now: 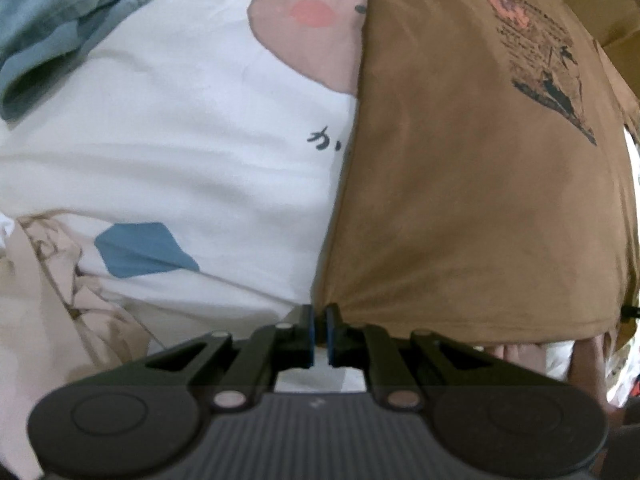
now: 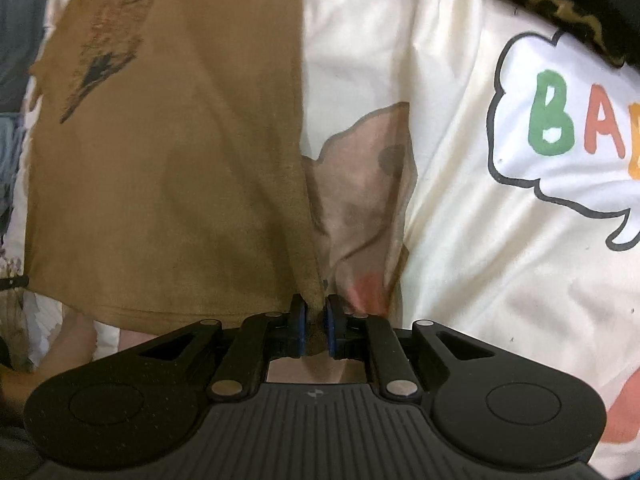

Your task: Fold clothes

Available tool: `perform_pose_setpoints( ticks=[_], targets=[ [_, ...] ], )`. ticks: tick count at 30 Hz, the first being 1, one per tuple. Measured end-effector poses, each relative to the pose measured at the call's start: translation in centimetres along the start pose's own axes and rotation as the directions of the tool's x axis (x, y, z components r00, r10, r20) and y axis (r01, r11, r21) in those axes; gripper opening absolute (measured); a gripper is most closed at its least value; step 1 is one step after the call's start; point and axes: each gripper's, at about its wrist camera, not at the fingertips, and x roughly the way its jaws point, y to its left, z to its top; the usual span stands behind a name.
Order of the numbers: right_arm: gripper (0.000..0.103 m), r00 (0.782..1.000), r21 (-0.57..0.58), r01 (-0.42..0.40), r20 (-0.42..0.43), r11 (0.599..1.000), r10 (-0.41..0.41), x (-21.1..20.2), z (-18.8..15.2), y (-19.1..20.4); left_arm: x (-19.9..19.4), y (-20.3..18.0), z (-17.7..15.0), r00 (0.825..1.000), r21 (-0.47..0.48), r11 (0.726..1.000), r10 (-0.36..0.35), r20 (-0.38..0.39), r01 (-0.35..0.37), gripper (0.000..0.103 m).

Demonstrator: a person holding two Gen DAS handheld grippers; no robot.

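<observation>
Under everything lies a white cartoon-print bed cover [image 1: 192, 128], with a blue garment [image 1: 48, 40] bunched at its far corner and a leopard-print cloth [image 2: 552, 4] off to the other side. Spread on it is the brown T-shirt [image 1: 460, 160] I'm folding, printed side up, its hem hanging toward me between my two hands.

My left gripper [image 1: 319, 320] has its jaws pinched nearly together on one hem corner of the shirt, the cloth puckering into the blue pads. My right gripper [image 2: 316, 316] is closed almost as tightly on the opposite corner, with a wad of brown fabric bunched between its pads. From the right wrist view, a fold of the bed cover with a pink patch sits pressed right beside that pinch, and I can't tell whether it is caught too.

That's my main worry: if the cover is in the right jaws, it will drag along and spoil the fold. The left bite also looks shallow, so a quick pull could slip it free.
</observation>
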Motion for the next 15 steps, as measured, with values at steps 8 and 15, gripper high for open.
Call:
perform_pose_setpoints(
  ticks=[8, 15],
  targets=[
    [0.027, 0.99, 0.031, -0.098, 0.109, 0.995, 0.094, -1.8, -1.4, -2.3, 0.5, 0.0, 0.0, 1.0, 0.016, 1.0, 0.003, -0.015, -0.003, 0.006],
    [0.027, 0.987, 0.11, -0.119, 0.124, 0.987, 0.105, -1.7, -1.3, -4.5, 0.6, 0.2, -0.3, 1.0, 0.029, 1.0, 0.004, -0.023, -0.004, 0.006]
  ],
)
